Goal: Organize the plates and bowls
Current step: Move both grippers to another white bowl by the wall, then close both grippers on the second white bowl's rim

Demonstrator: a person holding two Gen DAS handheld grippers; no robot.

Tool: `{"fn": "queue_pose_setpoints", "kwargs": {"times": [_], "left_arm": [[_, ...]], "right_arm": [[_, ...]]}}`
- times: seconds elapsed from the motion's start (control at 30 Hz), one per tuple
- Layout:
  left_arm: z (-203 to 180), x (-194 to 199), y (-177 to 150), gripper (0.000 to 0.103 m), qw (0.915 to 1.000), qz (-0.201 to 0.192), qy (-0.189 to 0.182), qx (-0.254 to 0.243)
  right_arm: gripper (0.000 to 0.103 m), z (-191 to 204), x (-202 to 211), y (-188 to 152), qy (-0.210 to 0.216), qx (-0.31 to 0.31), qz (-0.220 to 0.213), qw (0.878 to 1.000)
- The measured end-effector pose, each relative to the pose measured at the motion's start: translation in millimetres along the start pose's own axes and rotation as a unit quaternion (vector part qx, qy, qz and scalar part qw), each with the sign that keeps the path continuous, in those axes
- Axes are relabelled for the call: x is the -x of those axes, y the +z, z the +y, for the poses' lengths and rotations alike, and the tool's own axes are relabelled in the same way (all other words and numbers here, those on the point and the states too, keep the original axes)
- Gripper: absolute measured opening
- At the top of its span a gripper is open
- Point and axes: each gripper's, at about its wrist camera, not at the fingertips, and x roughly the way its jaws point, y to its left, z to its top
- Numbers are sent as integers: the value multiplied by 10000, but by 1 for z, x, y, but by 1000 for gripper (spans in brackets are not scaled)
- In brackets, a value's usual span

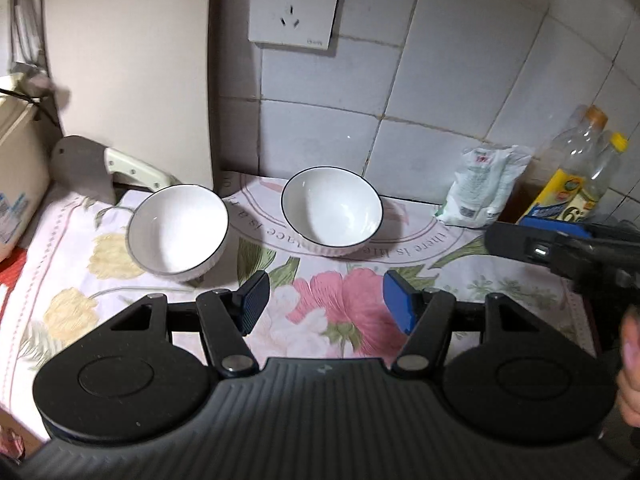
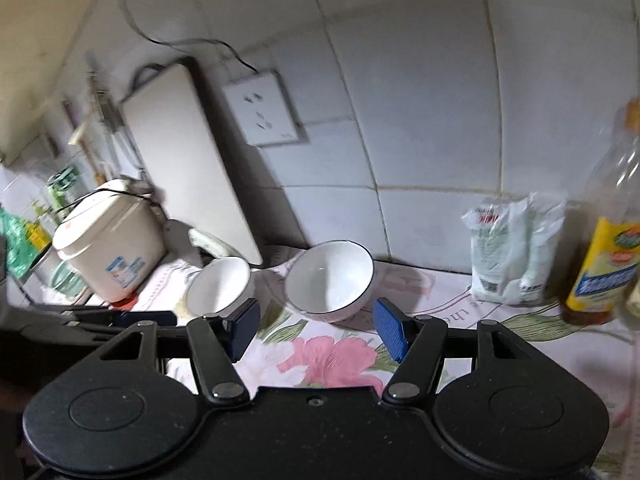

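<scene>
Two white bowls (image 1: 178, 234) (image 1: 332, 210) sit side by side, apart, near the counter's (image 1: 60, 280) back edge by the wall. Left gripper (image 1: 326, 304) and right gripper (image 2: 316, 330) both hover open, empty, short of the bowls. Bag (image 1: 480, 192) and bottle (image 1: 576, 176) at back right.

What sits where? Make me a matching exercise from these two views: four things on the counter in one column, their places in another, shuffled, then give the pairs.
Things:
1. cleaver
2. socket
3. white bag
4. oil bottle

Places:
A. on the tiled wall above the bowls
B. far right, beside the white bag
C. left of the left bowl, against the propped board
D. on the counter right of the right bowl

Pairs: 1-C, 2-A, 3-D, 4-B
</scene>
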Motion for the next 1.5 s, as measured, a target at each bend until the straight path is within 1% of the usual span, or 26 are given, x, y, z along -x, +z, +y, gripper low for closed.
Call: {"fn": "queue_pose_setpoints", "kwargs": {"times": [0.1,0.23,0.27,0.33,0.4,0.47,0.5,0.53,0.6,0.67,0.77,0.8,0.83,0.87,0.9,0.93,0.97,1.03,1.13,1.23,1.33,1.5], "left_arm": [[5,-23,0,60,10000,-77,43,39],[14,-54,6,60,9995,-151,72,252],[15,-60,8,60,9994,-189,91,276],[18,-72,13,60,9991,-238,153,309],[20,-83,18,60,9991,-244,177,306],[21,-94,23,59,9992,-234,155,280],[22,-100,25,59,9993,-219,171,263],[22,-107,27,59,9995,-142,158,239],[26,-120,31,59,9996,154,73,244],[29,-128,33,59,9992,219,82,312],[30,-137,36,56,9991,356,98,222],[30,-140,36,55,9991,365,89,200],[31,-143,36,48,9990,381,85,216],[32,-146,36,39,9987,428,74,268],[33,-150,36,34,9980,525,74,345],[34,-153,36,26,9971,631,56,428],[36,-156,36,20,9962,704,3,512],[35,-157,35,20,9960,702,3,546],[29,-155,34,19,9966,726,82,375],[26,-151,35,19,9957,839,54,381],[20,-139,35,19,9958,881,52,230],[11,-122,35,19,9941,1081,-8,68]], "right_arm": [[68,-14,-40,-4,-154,-291,188,9993],[68,-32,-79,-10,-192,-743,356,9964],[68,-34,-87,-11,-269,-781,373,9959],[67,-33,-100,-10,-402,-654,388,9963],[67,-32,-109,-7,-318,-657,369,9966],[67,-35,-118,-3,-209,-834,353,9957],[65,-37,-124,0,-246,-903,373,9949],[63,-39,-131,2,-309,-937,406,9943],[59,-42,-146,5,-368,-1033,526,9926],[55,-46,-159,6,-302,-1243,694,9894],[50,-50,-172,7,-291,-1577,841,9835],[46,-51,-174,7,-311,-1650,895,9817],[40,-51,-177,8,-323,-1710,949,9802],[37,-51,-180,8,-355,-1744,1005,9789],[30,-50,-183,9,-423,-1754,1073,9777],[25,-49,-186,9,-496,-1757,1147,9765],[24,-48,-188,9,-526,-1757,1192,9758],[20,-48,-190,10,-608,-1812,1254,9735],[18,-47,-191,10,-686,-1901,1306,9706],[18,-42,-187,11,-842,-1846,1401,9691],[18,-38,-176,12,-871,-1827,1397,9693],[18,-27,-151,11,-927,-1669,1429,9712]]}}
